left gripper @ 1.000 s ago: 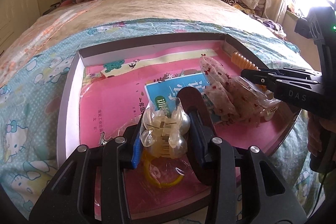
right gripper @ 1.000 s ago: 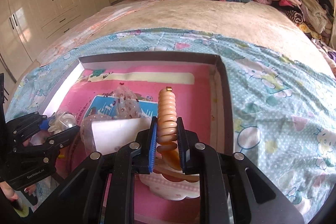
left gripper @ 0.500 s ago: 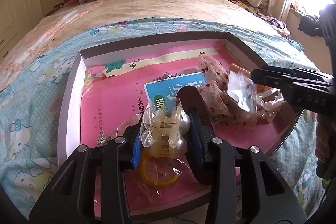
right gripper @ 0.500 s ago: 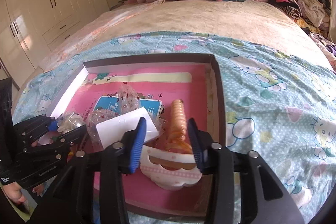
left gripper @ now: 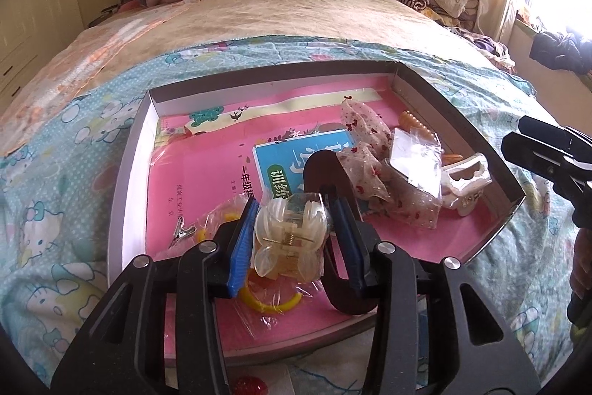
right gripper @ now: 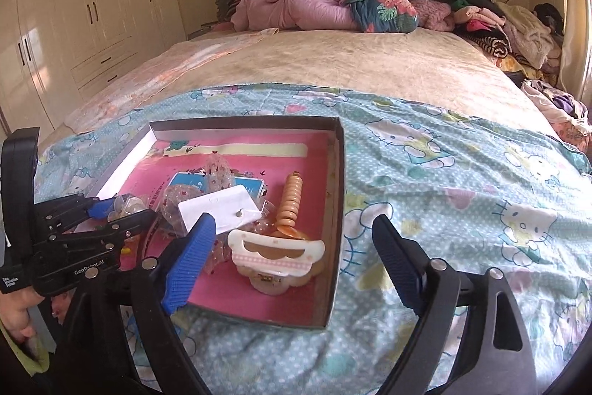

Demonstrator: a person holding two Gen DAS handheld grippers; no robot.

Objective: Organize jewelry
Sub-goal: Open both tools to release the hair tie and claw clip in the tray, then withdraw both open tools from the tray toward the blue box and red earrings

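Note:
A shallow box (left gripper: 455, 121) (right gripper: 338, 173) with a pink lining lies on the bed. My left gripper (left gripper: 292, 236) is shut on a clear pearly hair claw (left gripper: 290, 237) wrapped in plastic, just above the box's near left part. My right gripper (right gripper: 292, 269) is open and empty, above the box's near right corner. An orange ribbed hair clip (right gripper: 290, 206) (left gripper: 416, 124) lies in the box by its right wall. A white and pink claw clip (right gripper: 275, 256) (left gripper: 464, 182) lies in front of it.
In the box lie a dark brown headband (left gripper: 333, 173), a spotted sheer scrunchie bag (left gripper: 370, 150), a white earring card (right gripper: 222, 208), a yellow ring (left gripper: 268, 298) and a small metal clip (left gripper: 181, 234). Hello Kitty blanket (right gripper: 462, 180) surrounds the box. Clothes pile (right gripper: 499, 24) at the far right.
My right gripper opened, let go of the orange ribbed clip inside the box, and pulled back toward me. My left gripper kept its hold on the clear claw.

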